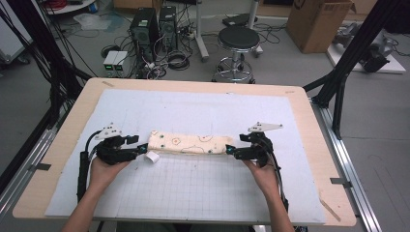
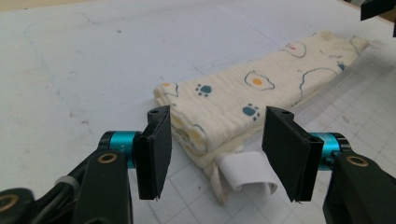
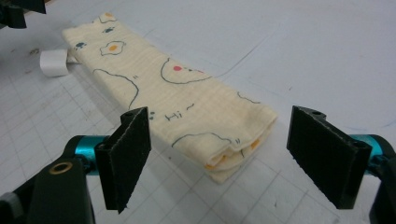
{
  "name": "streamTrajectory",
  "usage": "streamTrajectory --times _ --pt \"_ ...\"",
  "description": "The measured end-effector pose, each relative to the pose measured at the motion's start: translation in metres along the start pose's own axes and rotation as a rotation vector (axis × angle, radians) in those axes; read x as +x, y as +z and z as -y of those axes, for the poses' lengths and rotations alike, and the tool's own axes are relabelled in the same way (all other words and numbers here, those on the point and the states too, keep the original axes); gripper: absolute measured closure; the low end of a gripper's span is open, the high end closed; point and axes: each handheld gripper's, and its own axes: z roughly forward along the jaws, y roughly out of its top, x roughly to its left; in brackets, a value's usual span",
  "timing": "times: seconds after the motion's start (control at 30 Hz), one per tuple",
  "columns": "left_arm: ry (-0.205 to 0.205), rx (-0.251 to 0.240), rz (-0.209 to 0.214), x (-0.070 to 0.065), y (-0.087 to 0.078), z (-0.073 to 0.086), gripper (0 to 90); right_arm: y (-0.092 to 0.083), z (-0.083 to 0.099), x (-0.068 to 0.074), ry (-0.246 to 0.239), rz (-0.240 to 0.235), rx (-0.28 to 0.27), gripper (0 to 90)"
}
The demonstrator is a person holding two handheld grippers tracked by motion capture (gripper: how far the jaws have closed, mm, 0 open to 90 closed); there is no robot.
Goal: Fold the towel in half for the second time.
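**High view: folded cloth lies in a long strip, a gripper poised at each end**

The printed cloth lies folded into a narrow, layered strip across the middle of the white mat on the bench. Judging from the stacked layers, the lengthwise folds are done; an end-to-end fold probably remains. The left gripper has its jaws apart, bracketing the strip's near end and its white label without touching. The right gripper is likewise spread around the opposite end. Bare mat surrounds the strip on every side, and the bench edges are well apart from both hands.
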Motion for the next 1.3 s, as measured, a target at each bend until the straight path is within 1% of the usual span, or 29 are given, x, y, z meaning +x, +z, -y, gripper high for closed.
streamTrajectory --times 0.1,0.2,0.23,0.33,0.43,0.53,0.63,0.73,0.83,1.0,1.3 --pt "-0.005 -0.004 0.003 0.0 -0.003 0.004 41.1 -0.002 0.001 0.001 0.008 0.004 -0.005 18.9" --pt "0.007 0.011 -0.001 -0.001 -0.004 0.006 38.7 -0.003 0.001 0.002 0.007 0.006 -0.01 17.6" --pt "0.013 0.016 -0.001 -0.002 -0.005 0.007 38.1 -0.003 0.001 0.002 -0.005 0.009 -0.013 17.5" --pt "0.021 0.008 0.006 -0.004 -0.008 0.008 37.5 -0.006 0.003 0.004 -0.01 0.008 -0.015 17.2" --pt "0.034 0.015 0.007 -0.007 -0.01 0.009 36.5 -0.008 0.007 0.004 -0.002 0.009 -0.018 16.3" --pt "0.043 0.012 0.01 -0.01 -0.013 0.01 35.6 -0.012 0.01 0.004 0.002 0.012 -0.024 15.5" --pt "0.043 0.01 0.008 -0.012 -0.015 0.011 34.2 -0.016 0.012 0.004 0.003 0.02 -0.022 13.5" --pt "0.053 0.022 0.003 -0.014 -0.017 0.013 33.3 -0.02 0.014 0.004 0.005 0.024 -0.022 12.8" --pt "0.055 0.023 0.008 -0.016 -0.02 0.015 33.0 -0.023 0.018 0.006 -0.012 0.042 -0.026 12.8" --pt "0.048 0.008 0.007 -0.018 -0.025 0.018 31.9 -0.028 0.023 0.006 -0.008 0.049 -0.03 12.4" --pt "0.043 0.004 0.007 -0.02 -0.033 0.023 28.8 -0.037 0.03 0.008 -0.016 0.071 -0.037 12.0"
